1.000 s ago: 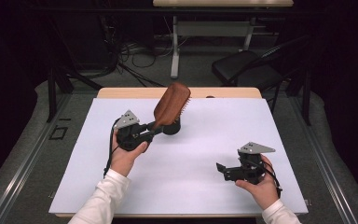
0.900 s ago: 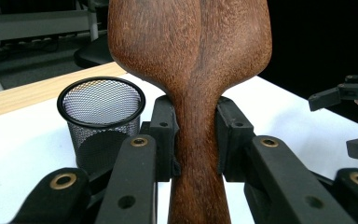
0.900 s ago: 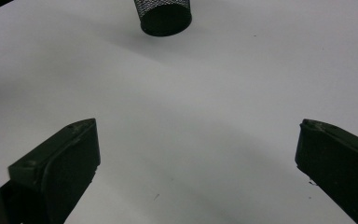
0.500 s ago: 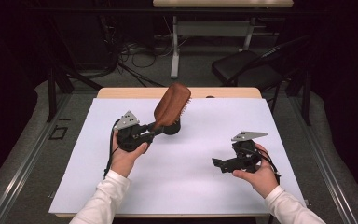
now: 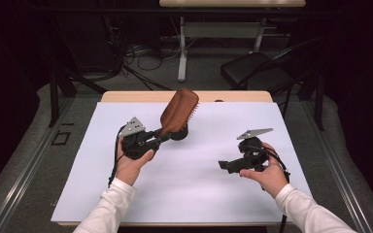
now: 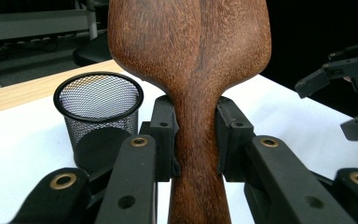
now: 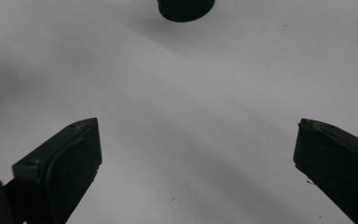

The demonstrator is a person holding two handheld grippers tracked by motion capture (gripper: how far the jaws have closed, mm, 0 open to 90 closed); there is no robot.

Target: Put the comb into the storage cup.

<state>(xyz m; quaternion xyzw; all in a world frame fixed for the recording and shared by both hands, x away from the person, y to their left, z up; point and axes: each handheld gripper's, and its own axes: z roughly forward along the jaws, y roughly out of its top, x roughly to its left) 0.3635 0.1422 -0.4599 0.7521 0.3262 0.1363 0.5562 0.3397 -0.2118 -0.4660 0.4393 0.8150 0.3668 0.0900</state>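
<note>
white sheet [image 5: 184, 189] spread over a wooden table [image 5: 126, 96], bare wood showing along the far edge. dark room beyond, with grey floor, a tangle of cables [image 5: 141, 53], a pale table leg [image 5: 182, 48] and a black chair [image 5: 257, 73]. black mesh cup [image 6: 98, 119] standing upright on the sheet near the far edge, seen in the left gripper view just beside the brush handle; nothing visible inside from this angle. same cup glimpsed as a dark base [image 7: 185, 9] at the top of the right gripper view. brown wooden hairbrush [image 5: 178, 110] held up off the sheet, head tilted up and away, bristles facing right, hanging over and in front of the cup in the high view. left gripper [image 6: 196, 135] clamped on the narrow neck of the brush, pads pressed to both sides of the wood. right gripper [image 5: 223, 165] held above the sheet well to the right, apart from cup and brush, jaws spread wide with only white sheet between them.
</note>
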